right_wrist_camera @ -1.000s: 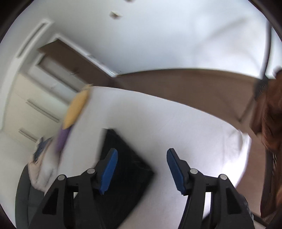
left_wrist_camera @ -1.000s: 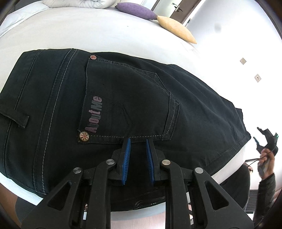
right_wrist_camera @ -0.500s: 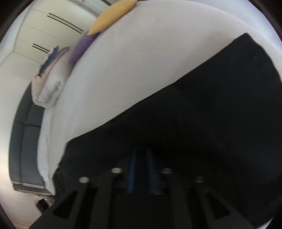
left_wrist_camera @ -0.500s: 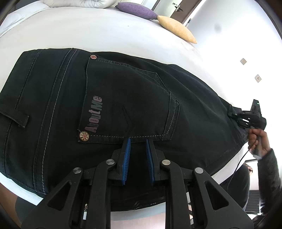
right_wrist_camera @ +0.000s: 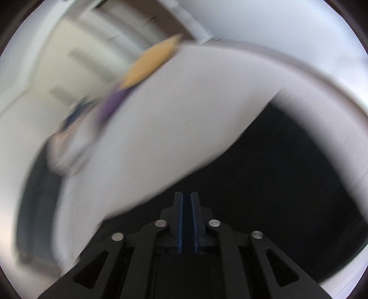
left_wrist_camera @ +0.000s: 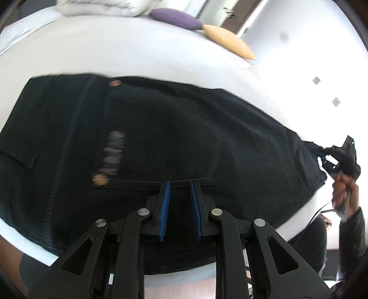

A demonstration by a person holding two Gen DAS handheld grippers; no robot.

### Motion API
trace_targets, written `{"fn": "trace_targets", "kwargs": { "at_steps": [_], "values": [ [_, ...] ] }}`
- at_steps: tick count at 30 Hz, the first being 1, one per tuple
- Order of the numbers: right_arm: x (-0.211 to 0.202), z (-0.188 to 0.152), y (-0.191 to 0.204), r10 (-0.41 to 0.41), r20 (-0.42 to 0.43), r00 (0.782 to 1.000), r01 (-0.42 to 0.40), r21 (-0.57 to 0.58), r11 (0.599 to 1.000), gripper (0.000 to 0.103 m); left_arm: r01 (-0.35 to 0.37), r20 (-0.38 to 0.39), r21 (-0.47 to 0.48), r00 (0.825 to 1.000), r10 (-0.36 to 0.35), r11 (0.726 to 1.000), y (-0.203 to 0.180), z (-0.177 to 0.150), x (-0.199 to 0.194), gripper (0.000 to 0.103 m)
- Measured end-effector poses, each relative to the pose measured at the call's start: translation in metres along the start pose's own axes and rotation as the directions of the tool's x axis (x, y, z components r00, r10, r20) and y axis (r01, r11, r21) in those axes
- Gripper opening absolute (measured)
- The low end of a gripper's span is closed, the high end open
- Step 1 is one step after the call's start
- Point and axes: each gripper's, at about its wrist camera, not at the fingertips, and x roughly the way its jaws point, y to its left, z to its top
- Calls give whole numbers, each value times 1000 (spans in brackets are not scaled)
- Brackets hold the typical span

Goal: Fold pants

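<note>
— Where are the pants?

— Black, spread flat across the white bed, pocket side up, blurred.

— And the tools?

— The left tool hovers over the near edge, blue pads a narrow gap apart, holding nothing. The right tool is nearly closed, gripping the pants' far end.

A white bed is seen carrying dark pants, which are spread flat along its near edge. At the far edge, a purple cushion and a yellow cushion are laid side by side, just touching, with a white folded duvet beside the purple one
</note>
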Motion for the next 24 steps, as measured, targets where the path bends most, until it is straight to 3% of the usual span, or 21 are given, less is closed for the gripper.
{"fn": "trace_targets", "kwargs": {
  "at_steps": [3, 5, 6, 8, 12, 16, 17, 19, 21, 24],
  "values": [
    [24, -50, 11, 87, -146, 985, -88, 4, 996, 16, 31, -13, 64, 999, -30, 997, -22, -5, 0, 17],
    [36, -71, -6, 67, -191, 979, -56, 66, 996, 13, 40, -67, 124, 997, -32, 991, -38, -17, 6, 17],
    [33, -76, -17, 73, -180, 981, -56, 99, 994, 0, 33, -78, 146, 997, -21, 989, -42, -22, 8, 17],
    [25, -73, -32, 84, -156, 984, -60, 150, 987, 0, 9, -83, 188, 997, 7, 982, -46, -34, 7, 17],
    [-21, -63, -69, -34, -42, 999, 41, 158, 987, 0, 68, -82, 118, 995, -59, 991, -30, -47, -4, 17],
    [-65, -60, -90, -104, 43, 994, 92, 222, 971, 0, 56, -79, 145, 996, -45, 988, -32, -58, -15, 17],
    [-68, -59, -88, -102, 53, 993, 89, 218, 972, 6, 44, -71, 159, 997, -33, 986, -35, -58, -21, 17],
    [-69, -59, -69, -43, 64, 997, 30, 188, 982, 9, 36, -47, 170, 999, -28, 985, -44, -54, -28, 17],
    [-51, -62, -36, 69, 39, 997, -74, 155, 985, 16, 62, -15, 179, 998, -61, 982, -54, -42, -39, 17],
    [2, -75, 15, 186, -84, 979, -178, 94, 980, 26, 113, 19, 195, 993, -119, 974, -78, -21, -35, 17]
  ]
}}
